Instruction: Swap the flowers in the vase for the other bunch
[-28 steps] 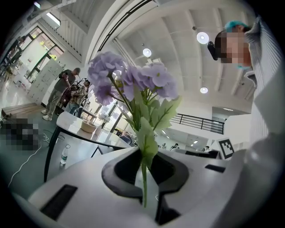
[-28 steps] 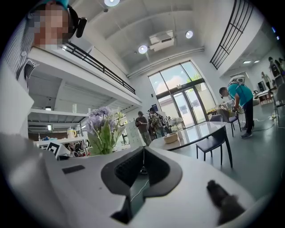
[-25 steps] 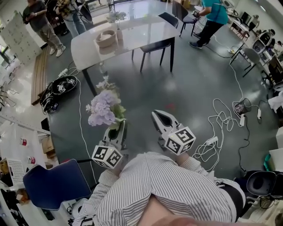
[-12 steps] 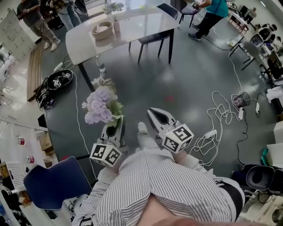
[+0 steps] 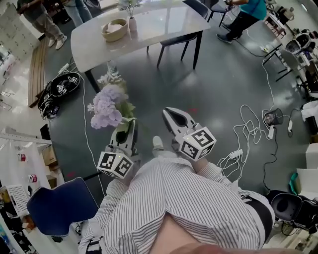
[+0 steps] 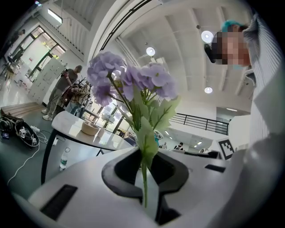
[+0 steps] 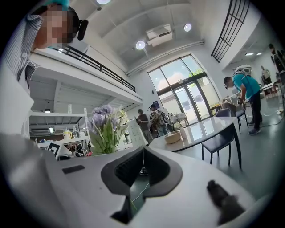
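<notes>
Standing on a grey floor, a person in a striped shirt [image 5: 184, 203] held both claws out in front, with a blue chair [image 5: 57, 206] close by on the left. The left claw [image 5: 131, 130] was nipped shut on the thin green stem of the purple bunch [image 5: 107, 106]. In the left gripper view the stem [image 6: 144, 182] ran up between the nearly closed jaws, and the leaves and lilac heads [image 6: 133, 78] stood upright above them. The right claw [image 5: 170, 114] had its jaws pressed together on nothing; in its own view the tips met in a single seam [image 7: 143, 158], and the bunch showed off to one side [image 7: 103, 122]. White cables [image 5: 248, 134] lay looped over the floor to the right, and a black bag [image 5: 62, 89] lay to the left. Farther off stood the pale surface [image 5: 164, 25], well apart from both claws. It carried a shallow bowl [image 5: 115, 29] with the vase [image 5: 132, 23] just beside it, and the white flowers [image 5: 126, 5] were still in the vase. A dark chair [image 5: 184, 37] was tucked under its far side, and people stood beyond it.
</notes>
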A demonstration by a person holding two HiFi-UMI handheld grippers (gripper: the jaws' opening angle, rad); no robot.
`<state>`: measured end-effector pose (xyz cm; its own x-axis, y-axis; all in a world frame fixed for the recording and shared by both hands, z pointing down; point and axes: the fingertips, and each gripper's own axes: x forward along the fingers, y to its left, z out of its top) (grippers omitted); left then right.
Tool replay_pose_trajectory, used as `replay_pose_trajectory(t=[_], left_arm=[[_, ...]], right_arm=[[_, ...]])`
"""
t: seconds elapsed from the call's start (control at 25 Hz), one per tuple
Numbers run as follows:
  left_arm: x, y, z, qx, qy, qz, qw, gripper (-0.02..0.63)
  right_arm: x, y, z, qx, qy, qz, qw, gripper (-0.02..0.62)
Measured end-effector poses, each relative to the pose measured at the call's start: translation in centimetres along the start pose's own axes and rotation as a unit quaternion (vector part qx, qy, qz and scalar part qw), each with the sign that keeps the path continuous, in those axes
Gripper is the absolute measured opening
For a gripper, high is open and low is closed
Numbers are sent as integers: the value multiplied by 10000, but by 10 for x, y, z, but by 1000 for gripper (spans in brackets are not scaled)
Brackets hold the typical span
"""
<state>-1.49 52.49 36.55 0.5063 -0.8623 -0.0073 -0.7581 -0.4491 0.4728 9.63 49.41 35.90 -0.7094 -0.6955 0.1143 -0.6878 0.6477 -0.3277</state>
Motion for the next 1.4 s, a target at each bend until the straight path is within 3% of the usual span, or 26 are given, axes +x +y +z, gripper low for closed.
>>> replay_pose_trajectory(t=[0.48, 0.8, 1.04, 1.4], left_arm=[[112, 37, 36, 133, -219, 153, 9996, 51], [142, 45, 27, 4, -156, 347, 9993, 51], [159, 52, 24, -7, -64, 331, 9994, 51], [208, 94, 44, -50, 14, 308, 9995, 51]], right_arm=[[77, -91, 61, -169, -133, 195, 9996, 16], [92, -122, 55, -84, 109, 295, 9995, 15], [104, -129, 58, 82, 10, 506, 9987, 17], [154, -163, 72, 116, 125, 356, 9992, 17]])
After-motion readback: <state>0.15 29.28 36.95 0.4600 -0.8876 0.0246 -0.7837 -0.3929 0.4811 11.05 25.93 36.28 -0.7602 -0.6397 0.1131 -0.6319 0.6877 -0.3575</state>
